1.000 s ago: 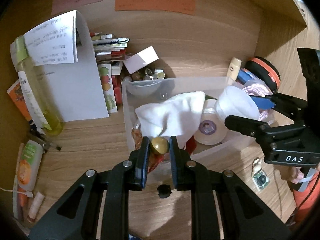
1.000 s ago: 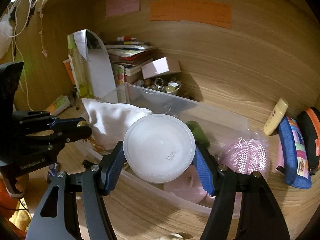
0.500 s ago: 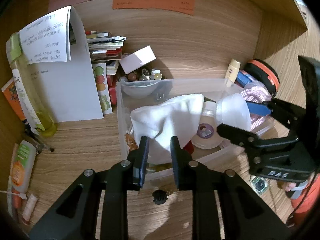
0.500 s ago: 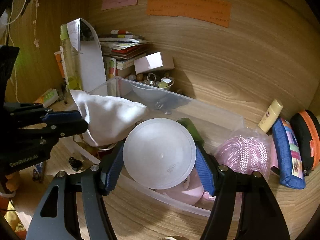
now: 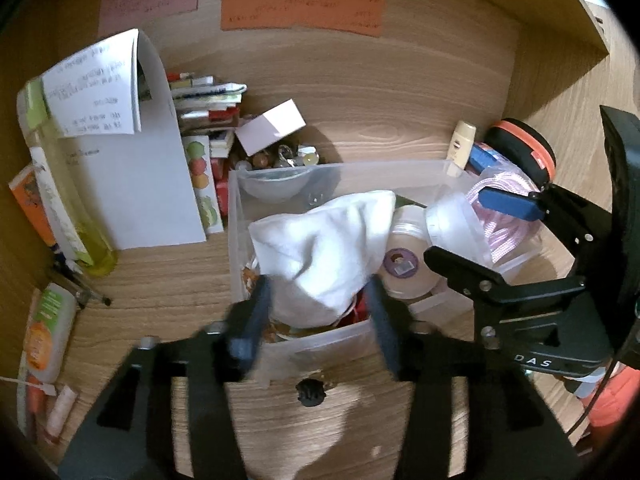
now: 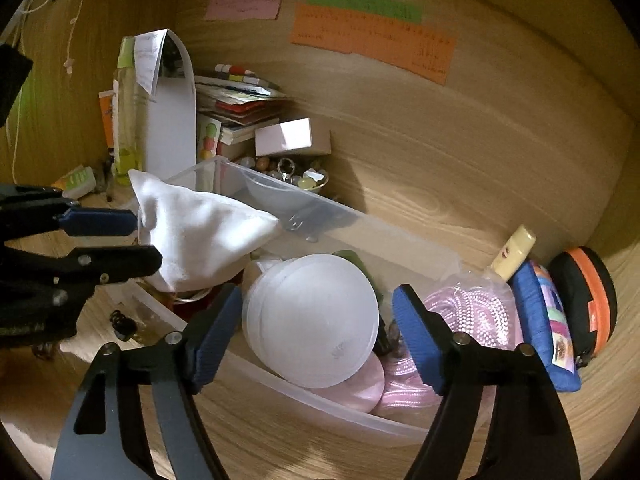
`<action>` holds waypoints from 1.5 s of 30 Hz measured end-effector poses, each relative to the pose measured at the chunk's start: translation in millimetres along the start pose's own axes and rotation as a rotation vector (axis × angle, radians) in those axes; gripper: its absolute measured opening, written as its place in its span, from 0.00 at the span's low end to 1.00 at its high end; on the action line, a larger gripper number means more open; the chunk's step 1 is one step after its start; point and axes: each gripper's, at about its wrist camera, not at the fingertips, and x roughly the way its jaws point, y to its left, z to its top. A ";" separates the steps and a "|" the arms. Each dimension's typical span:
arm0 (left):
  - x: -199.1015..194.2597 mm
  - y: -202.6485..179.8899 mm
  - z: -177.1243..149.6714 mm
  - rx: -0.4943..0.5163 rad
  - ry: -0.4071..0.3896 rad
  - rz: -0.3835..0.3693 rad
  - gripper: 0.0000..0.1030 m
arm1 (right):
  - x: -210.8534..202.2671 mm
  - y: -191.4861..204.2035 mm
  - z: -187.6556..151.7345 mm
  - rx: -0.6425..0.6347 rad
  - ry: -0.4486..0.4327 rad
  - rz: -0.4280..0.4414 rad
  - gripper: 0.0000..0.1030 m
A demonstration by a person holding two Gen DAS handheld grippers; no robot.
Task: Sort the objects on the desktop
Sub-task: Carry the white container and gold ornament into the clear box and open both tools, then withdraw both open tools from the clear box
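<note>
A clear plastic bin [image 5: 340, 170] [image 6: 312, 204] sits on the wooden desk. It holds a white cloth pouch [image 5: 328, 248] [image 6: 200, 236], a tape roll [image 5: 402, 268], a pink rope bundle [image 6: 472, 312] and a white round lid [image 6: 316, 320]. My left gripper [image 5: 320, 312] is open and empty over the bin's near wall, blurred by motion. My right gripper [image 6: 320, 332] is open; the white lid lies loose between its fingers, resting in the bin. The right gripper also shows in the left wrist view [image 5: 480, 232].
A small black object [image 5: 309, 392] lies on the desk before the bin. A folded white paper [image 5: 132, 160], a book stack [image 6: 240, 100], a pink box [image 6: 288, 138], a bowl of beads [image 6: 296, 176], a cream tube [image 6: 514, 252], a blue pouch [image 6: 548, 320] and a black-orange case [image 6: 588, 300] surround the bin.
My left gripper let go of the brown round object and opened wide. My right gripper opened and released the white lid, which now rests in the bin.
</note>
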 end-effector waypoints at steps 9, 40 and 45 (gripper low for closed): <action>-24.1 -2.1 6.5 -0.007 -0.037 0.015 0.66 | -3.6 0.9 -1.6 -0.008 -0.010 0.009 0.78; -74.3 38.2 -55.7 -0.052 0.023 0.115 0.92 | -67.9 -15.9 -52.5 0.089 0.046 -0.077 0.93; -75.3 44.7 -76.9 -0.061 0.076 0.088 0.92 | -73.6 -20.3 -72.9 0.100 0.087 -0.114 0.93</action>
